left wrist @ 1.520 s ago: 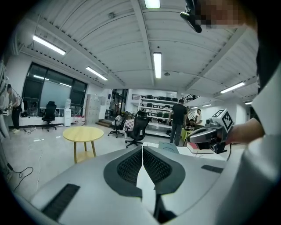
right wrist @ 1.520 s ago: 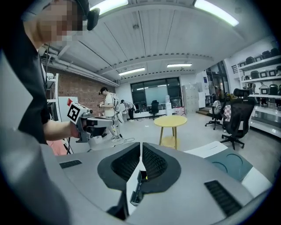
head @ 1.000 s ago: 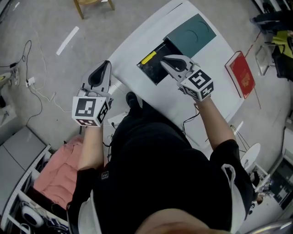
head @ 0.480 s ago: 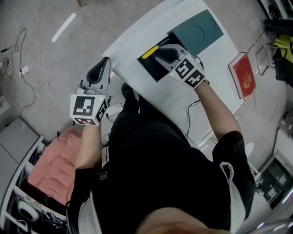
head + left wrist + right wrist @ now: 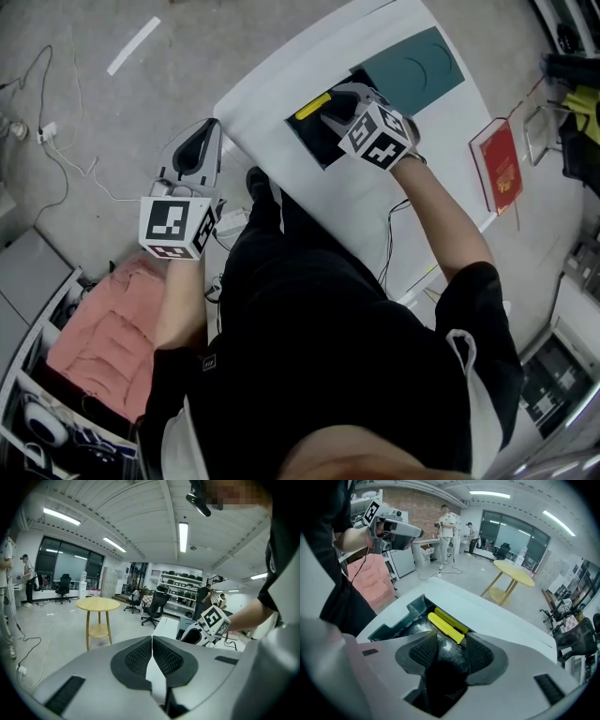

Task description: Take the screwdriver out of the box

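Note:
An open dark box (image 5: 302, 138) lies on the white table (image 5: 375, 206), and a screwdriver with a yellow handle (image 5: 313, 105) rests along its far wall. My right gripper (image 5: 332, 111) points steeply down into the box, its jaws opening with nothing between them. In the right gripper view the yellow handle (image 5: 446, 626) lies just past my fingertips (image 5: 451, 645), inside the box (image 5: 396, 619). My left gripper (image 5: 210, 129) hangs off the table's left side over the floor, shut and empty, its pads meeting (image 5: 152, 649).
The box's teal lid (image 5: 412, 58) lies flat beyond the box. A red book (image 5: 500, 162) sits at the table's right edge. Cables (image 5: 56, 155) trail on the floor at left, a pink cushion (image 5: 94, 342) below. A round yellow table (image 5: 97, 604) and people stand farther off.
My right gripper has sunk and tipped down over the box, and its jaws have gone from shut to wide apart. The left gripper has dropped a little.

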`<state>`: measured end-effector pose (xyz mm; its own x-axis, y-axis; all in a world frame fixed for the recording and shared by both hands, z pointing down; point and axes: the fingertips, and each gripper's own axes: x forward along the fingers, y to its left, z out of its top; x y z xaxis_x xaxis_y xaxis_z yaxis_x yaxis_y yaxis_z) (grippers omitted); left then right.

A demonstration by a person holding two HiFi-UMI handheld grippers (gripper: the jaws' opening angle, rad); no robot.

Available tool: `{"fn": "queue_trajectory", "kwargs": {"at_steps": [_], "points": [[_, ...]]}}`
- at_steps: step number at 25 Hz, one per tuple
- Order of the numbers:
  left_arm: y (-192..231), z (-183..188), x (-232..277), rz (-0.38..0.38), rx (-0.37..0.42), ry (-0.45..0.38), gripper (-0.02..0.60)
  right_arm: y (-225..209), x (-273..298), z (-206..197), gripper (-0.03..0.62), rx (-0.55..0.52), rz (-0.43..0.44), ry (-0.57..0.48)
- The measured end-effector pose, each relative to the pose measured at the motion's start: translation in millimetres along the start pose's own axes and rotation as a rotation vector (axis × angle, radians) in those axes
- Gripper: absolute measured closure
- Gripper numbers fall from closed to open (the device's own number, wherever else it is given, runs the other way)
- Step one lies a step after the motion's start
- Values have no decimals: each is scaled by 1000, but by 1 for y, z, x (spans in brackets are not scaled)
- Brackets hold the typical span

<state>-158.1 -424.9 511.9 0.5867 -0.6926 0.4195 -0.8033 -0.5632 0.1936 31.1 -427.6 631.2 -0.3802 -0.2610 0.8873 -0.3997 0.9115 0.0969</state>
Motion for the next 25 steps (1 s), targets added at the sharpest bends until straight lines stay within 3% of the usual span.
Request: {"fn": "queue_trajectory", "kwargs": {"at_steps": [8, 13, 18, 25], "points": [[0, -1, -7, 9, 2, -1, 563, 5, 10, -6, 388, -2, 14, 42], [0, -1, -10, 7, 2, -6, 563, 25, 5, -9, 388, -20, 97, 71], [0, -1, -12, 12, 0, -10, 563, 22, 3, 6, 388, -124, 47, 39], [4, -3, -21, 28, -9, -10, 563, 29, 14, 10, 388, -177, 55, 59]]}}
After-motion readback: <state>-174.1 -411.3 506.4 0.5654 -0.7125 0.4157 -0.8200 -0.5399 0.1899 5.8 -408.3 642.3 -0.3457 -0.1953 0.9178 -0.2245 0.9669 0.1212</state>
